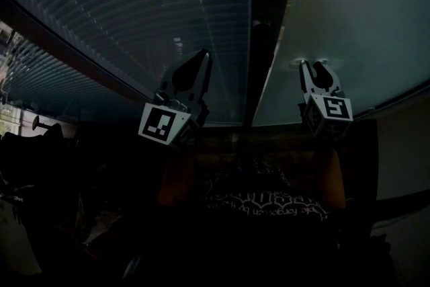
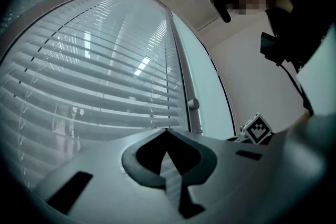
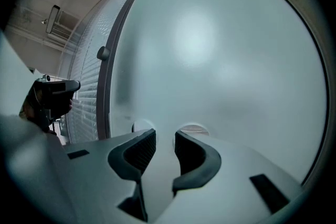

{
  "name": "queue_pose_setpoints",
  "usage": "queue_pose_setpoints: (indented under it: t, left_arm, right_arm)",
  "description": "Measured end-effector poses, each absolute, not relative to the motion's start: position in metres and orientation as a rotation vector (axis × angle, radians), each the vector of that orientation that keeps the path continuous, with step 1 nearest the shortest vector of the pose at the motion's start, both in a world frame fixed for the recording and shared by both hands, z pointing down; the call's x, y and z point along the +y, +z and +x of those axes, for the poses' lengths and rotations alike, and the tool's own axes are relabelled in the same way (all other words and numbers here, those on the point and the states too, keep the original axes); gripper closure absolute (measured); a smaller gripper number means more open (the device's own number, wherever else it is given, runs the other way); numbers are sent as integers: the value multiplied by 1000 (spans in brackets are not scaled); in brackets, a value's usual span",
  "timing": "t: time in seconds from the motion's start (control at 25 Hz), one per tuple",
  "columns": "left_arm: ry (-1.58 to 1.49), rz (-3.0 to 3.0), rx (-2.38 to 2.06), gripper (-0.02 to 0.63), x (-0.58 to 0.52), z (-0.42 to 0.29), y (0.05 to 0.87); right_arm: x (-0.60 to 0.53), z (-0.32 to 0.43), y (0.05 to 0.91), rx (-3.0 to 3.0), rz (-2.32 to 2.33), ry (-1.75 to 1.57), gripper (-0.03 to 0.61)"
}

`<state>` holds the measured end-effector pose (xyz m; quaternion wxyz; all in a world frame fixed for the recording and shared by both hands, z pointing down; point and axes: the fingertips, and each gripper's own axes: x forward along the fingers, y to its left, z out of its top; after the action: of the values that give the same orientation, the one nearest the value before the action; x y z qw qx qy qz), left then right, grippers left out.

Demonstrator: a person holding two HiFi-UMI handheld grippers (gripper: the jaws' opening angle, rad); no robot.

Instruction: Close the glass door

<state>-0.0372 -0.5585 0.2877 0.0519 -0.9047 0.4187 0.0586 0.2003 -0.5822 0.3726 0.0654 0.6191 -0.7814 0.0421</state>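
Two fingers of the right gripper (image 3: 165, 136) are spread with a narrow gap, and nothing is gripped between them. Their tips are set right at the frosted pane of the glass door (image 3: 220, 60), where two pale reflections are seen; actual contact cannot be confirmed. On the left gripper (image 2: 167, 131) the fingers are pressed together tip to tip, with nothing between them, and are pointed at the slatted blinds (image 2: 94, 76). Between the blinds and the frosted door a dark vertical frame (image 2: 181, 76) is seen, and a small round knob (image 2: 193, 104) is carried on it. From the head view, both grippers are raised side by side, one on each side of that frame, with the person's forearms (image 1: 176, 178) dimly made out beneath them.
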Motion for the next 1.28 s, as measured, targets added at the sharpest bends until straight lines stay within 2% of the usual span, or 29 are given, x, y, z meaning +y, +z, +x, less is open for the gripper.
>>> queue_pose_setpoints:
  t: [1.28]
  left_arm:
    - [184,-2748,1259,612,-562,-36,287]
  right_arm:
    - [-606,203,371,-2370,1848,136,466]
